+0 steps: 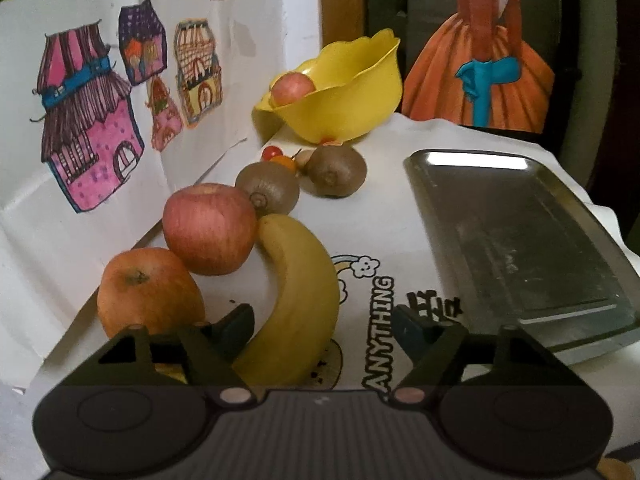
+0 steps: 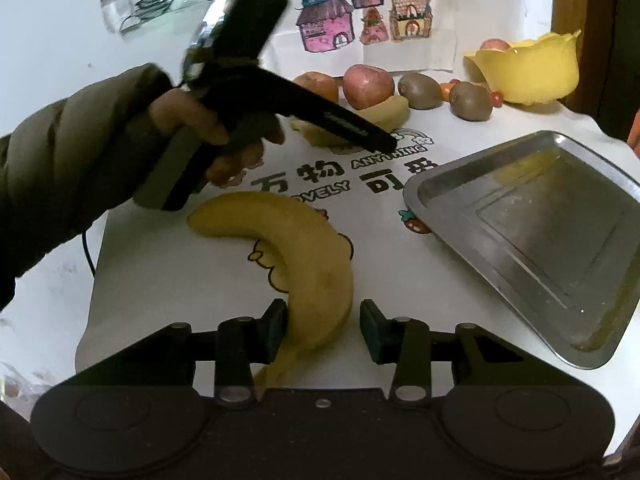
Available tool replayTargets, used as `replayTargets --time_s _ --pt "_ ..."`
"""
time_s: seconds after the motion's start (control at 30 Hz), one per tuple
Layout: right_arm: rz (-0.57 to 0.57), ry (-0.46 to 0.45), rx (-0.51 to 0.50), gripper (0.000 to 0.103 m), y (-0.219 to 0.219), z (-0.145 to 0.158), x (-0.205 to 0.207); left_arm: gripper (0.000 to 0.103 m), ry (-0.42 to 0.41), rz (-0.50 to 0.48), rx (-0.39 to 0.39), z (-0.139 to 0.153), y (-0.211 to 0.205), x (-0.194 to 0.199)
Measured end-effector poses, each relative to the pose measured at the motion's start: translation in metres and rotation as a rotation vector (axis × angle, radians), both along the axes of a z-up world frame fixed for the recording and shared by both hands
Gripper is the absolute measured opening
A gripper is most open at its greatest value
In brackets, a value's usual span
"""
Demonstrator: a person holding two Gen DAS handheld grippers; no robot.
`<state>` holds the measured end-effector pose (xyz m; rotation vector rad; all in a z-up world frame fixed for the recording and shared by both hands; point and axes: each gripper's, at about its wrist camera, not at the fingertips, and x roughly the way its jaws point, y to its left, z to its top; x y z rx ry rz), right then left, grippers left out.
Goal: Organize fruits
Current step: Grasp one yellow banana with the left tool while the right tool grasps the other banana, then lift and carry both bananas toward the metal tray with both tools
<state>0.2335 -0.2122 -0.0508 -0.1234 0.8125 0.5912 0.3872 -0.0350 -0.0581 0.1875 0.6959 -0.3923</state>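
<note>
- Right gripper (image 2: 323, 330) spread wide, straddling lower end of near banana (image 2: 296, 264); left pad (image 2: 274, 330) touching or just beside peel, right pad clear of it, nothing clamped.
- Left gripper (image 1: 323, 326) also wide, empty; left finger (image 1: 236, 322) just beside far banana (image 1: 300, 300), right finger over printed cloth (image 1: 400, 216).
- Seen in right view: left gripper held by hand (image 2: 208, 136) in dark sleeve, hovering above cloth near fruit row.
- Near banana flat on cloth, curved, stem toward gripper, left of metal tray (image 2: 532, 232).
- Far banana lying against apple (image 1: 210, 228), orange (image 1: 148, 292) just left of it.
- Two kiwis (image 1: 268, 188) further back, small tomatoes (image 1: 278, 156) behind them.
- Yellow bowl (image 1: 360, 92) at far end, already holding one apple (image 1: 292, 88).
- Tray bare, right of fruit row.
- Judged: bananas light, soft, bruised easily; best taken across thick middle, gentle squeeze, not at tapering tip where slip likely.
- Judged: peel fairly smooth, curved shape liable to roll or pivot between pads if gripped off-centre.
- Judged: apple and orange firmer, rounder, heavier; wide opening needed, grip across widest part.
- Judged: kiwis fuzzy, less slippery; tomatoes fragile, very light pinch.
</note>
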Motion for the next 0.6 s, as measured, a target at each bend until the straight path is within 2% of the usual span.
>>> replayTargets --time_s 0.13,0.3,0.37,0.6 --pt "0.024 -0.035 0.009 0.045 0.008 0.0 0.009 0.071 0.0 0.023 0.028 -0.002 -0.002 0.001" --pt "0.043 -0.069 -0.002 0.047 0.019 -0.003 0.018 0.051 -0.005 0.059 0.074 0.0 -0.002 -0.001" --pt "0.037 -0.088 -0.022 0.041 0.019 -0.003 0.015 0.05 0.005 0.065 0.07 0.001 -0.001 -0.002" --pt "-0.008 -0.076 -0.028 0.039 0.003 -0.001 -0.008 0.045 0.005 0.062 0.066 0.001 -0.008 -0.013"
